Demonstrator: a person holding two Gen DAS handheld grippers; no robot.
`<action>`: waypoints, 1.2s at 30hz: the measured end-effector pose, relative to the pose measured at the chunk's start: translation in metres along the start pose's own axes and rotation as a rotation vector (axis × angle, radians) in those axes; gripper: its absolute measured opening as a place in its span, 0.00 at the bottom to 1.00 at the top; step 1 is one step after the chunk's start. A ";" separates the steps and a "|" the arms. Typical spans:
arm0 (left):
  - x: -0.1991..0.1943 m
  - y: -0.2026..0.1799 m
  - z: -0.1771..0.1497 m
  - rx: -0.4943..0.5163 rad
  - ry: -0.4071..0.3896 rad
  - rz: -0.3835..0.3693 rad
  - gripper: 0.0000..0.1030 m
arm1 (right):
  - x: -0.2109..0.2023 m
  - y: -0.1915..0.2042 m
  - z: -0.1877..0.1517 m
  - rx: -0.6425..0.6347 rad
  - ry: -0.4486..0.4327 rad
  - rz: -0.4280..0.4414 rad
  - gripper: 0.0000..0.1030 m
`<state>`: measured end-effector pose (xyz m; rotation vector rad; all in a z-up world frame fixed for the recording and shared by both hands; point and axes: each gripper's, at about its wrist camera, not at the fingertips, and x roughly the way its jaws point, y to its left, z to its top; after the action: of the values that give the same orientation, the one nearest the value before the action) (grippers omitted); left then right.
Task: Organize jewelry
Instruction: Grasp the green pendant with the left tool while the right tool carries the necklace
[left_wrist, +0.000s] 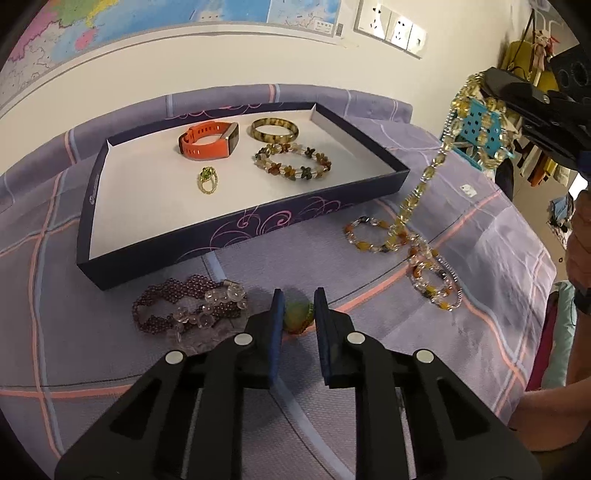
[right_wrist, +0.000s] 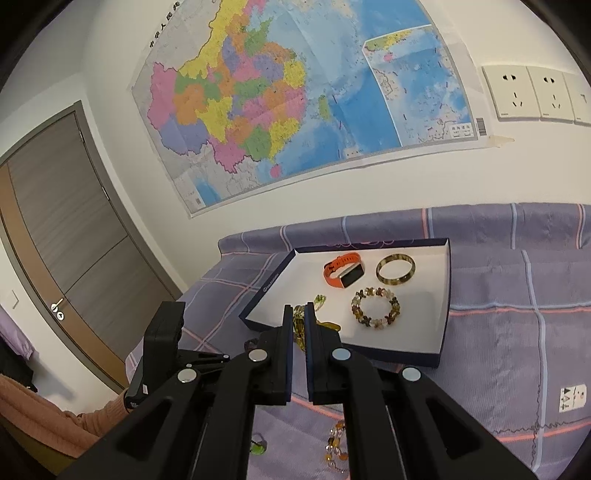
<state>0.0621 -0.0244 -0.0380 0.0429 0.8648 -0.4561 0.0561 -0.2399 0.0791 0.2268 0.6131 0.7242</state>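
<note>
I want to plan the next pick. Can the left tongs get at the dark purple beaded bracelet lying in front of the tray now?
Probably not yet: the left tongs are already closed on a green-orange bead piece. The dark purple beaded bracelet lies uncovered just beside them, with nothing between.

You face a white wall (right_wrist: 369, 184) bearing a coloured map (right_wrist: 288, 96), wall sockets (right_wrist: 535, 94) to its right, a grey-brown door (right_wrist: 62, 229) left, a purple checked bedsheet (right_wrist: 517, 332) below.
</note>
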 end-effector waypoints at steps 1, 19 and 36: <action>-0.001 0.000 0.001 0.000 -0.005 0.001 0.16 | 0.000 0.001 0.001 -0.003 -0.004 -0.002 0.04; -0.036 0.007 0.031 -0.010 -0.119 0.035 0.16 | 0.006 0.000 0.032 -0.033 -0.055 -0.005 0.04; -0.015 0.040 0.078 -0.060 -0.133 0.106 0.16 | 0.066 -0.024 0.060 0.016 -0.008 0.004 0.04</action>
<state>0.1263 0.0004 0.0180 0.0033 0.7413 -0.3297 0.1434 -0.2123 0.0886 0.2456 0.6115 0.7221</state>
